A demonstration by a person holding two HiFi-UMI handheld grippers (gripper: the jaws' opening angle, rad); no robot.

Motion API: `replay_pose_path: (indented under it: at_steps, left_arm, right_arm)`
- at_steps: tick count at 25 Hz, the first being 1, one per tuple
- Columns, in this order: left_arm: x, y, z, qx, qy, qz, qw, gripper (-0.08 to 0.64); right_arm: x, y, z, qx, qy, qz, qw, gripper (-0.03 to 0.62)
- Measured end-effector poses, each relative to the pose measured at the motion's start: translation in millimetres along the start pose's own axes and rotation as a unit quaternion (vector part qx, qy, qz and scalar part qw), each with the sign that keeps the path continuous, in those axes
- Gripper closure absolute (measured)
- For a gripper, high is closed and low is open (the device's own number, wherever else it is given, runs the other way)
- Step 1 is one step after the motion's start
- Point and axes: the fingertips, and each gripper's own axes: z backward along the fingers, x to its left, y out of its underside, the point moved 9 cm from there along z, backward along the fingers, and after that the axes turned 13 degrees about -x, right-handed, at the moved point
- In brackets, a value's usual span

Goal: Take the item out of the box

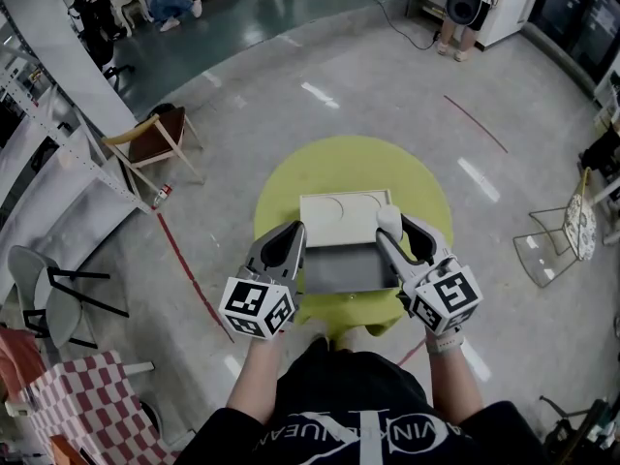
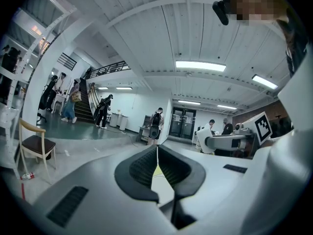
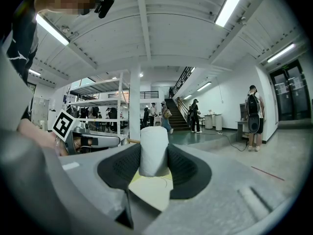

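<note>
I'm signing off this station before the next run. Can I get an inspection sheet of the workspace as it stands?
Surface: round yellow-green table, carrying only the box.
Job's things: open grey box with its beige lid folded back; white cylindrical item held at the box's far right corner.
Clutter: nothing seen on the table.
Grippers: left claw shut, nothing between its jaws, at the box's left edge; right claw shut on the white cylindrical item.
Cables: dark cable on the far floor.
Surroundings: wooden chair with brown seat, small bottle on the floor, wire chair, people in the distance.
</note>
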Motion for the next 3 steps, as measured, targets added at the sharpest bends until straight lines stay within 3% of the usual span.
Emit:
replay_pose_path:
  at_steps: [3]
  left_arm:
    - [0.5,0.5,-0.5,0.001,0.001,0.001,1.0,0.545]
  right_arm:
    - [-1.1,1.1,0.2,0.002,0.007,-0.002,1.0,0.425]
